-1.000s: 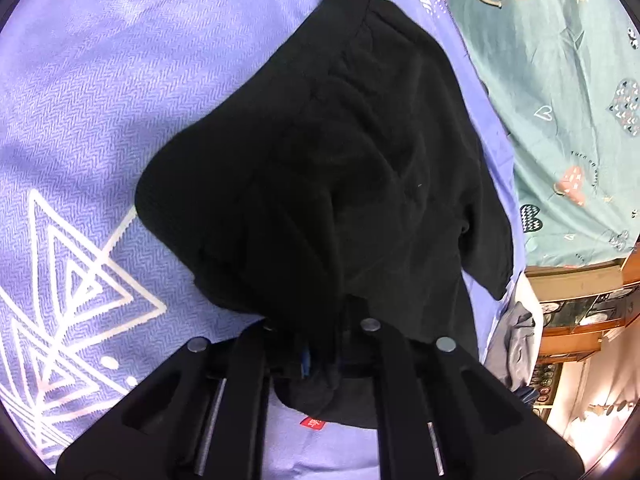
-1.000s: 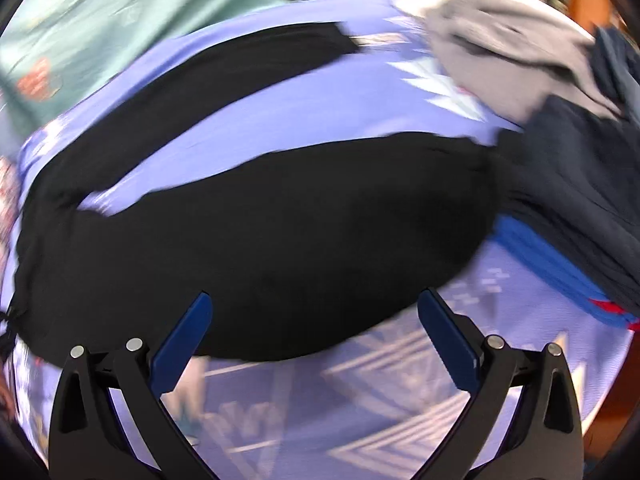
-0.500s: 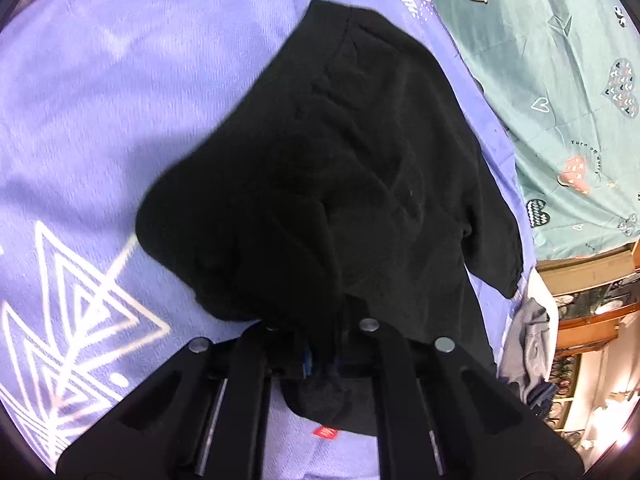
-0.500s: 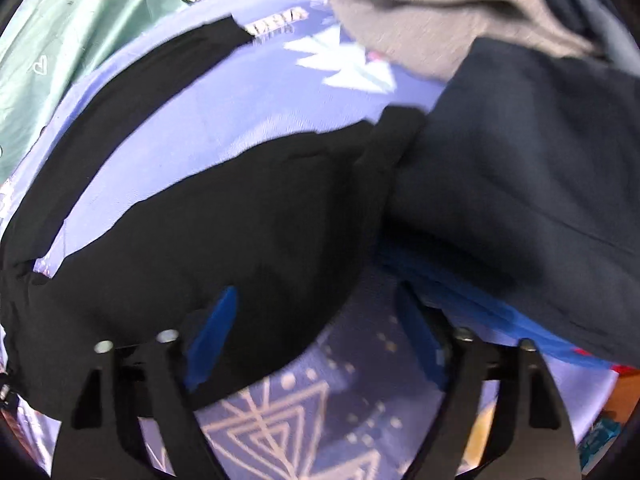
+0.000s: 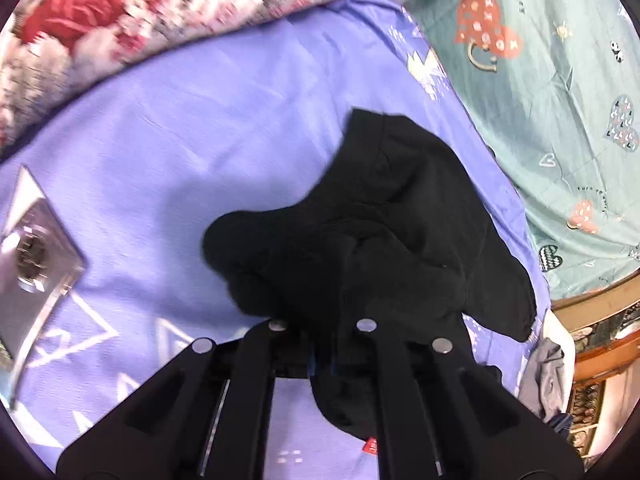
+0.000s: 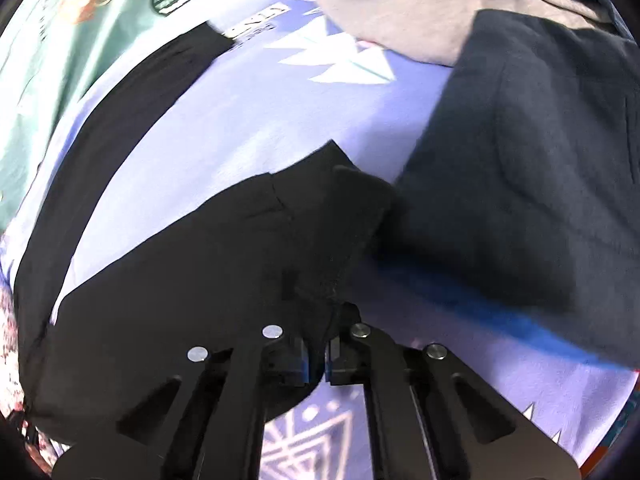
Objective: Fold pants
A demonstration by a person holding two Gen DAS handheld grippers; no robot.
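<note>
Left wrist view: we're seeing the left gripper [image 5: 320, 364] clamped tight on bunched black pants [image 5: 384, 232], which are lying on the purple bedsheet [image 5: 192, 132]. Right gripper [image 6: 318, 360] is pinching a leg hem, jaws nearly together on thin cloth. Risks we're noting: the hem slipping out w/ so little fabric in the bite; the bunched end folding crooked; the leg dragging against the dark navy garment [image 6: 520, 152] touching it alongside.
</note>
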